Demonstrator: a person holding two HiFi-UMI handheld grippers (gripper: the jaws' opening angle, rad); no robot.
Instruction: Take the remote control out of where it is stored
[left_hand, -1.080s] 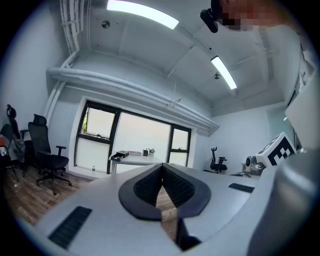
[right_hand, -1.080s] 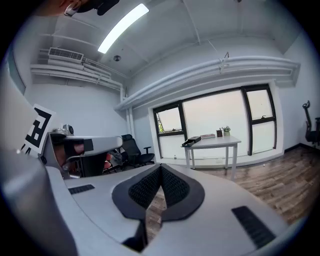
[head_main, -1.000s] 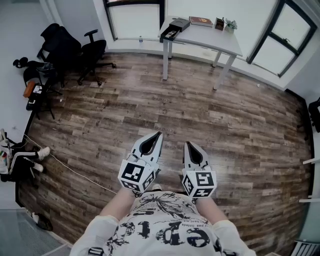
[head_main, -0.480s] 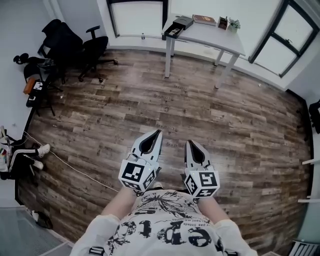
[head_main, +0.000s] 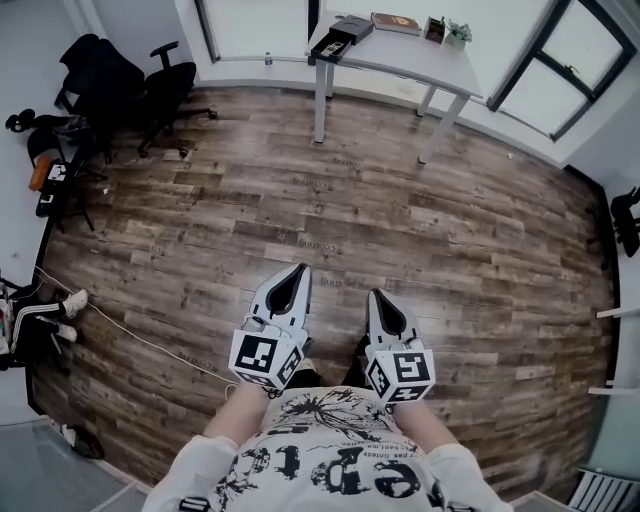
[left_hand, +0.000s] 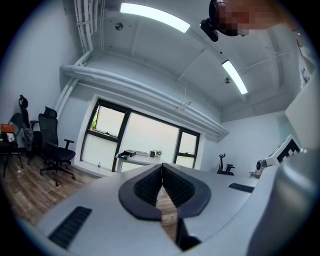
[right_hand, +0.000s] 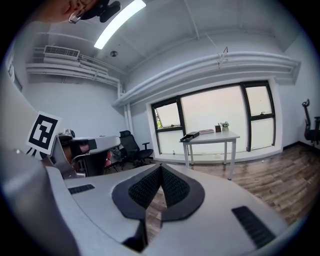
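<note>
Mostly wood-plank floor (head_main: 420, 230) in the head view, loads of bare boards. Tall windows (head_main: 262, 28) along the far wall. Right in front of them, a white table (head_main: 405, 60) on thin legs. Off to the left, a couple of black office chairs (head_main: 160, 95) with other dark clutter beside them, too small to sort out. Down at the bottom edge, a white printed T-shirt (head_main: 330, 455) and two forearms. Just past those, the left gripper (head_main: 296, 274) and right gripper (head_main: 377, 298) side by side, near each other but apart, both pointing toward the table and well short of it. Jaws pressed together on both – clear in each gripper view, closed tip to tip, nothing pinched between them. On the table's left end, a black open box (head_main: 338, 38); further right a book (head_main: 396, 21), then a small potted plant (head_main: 459, 31). No making out the remote control from here – everything on that table too far and too small, so can't tell where it sits.
</note>
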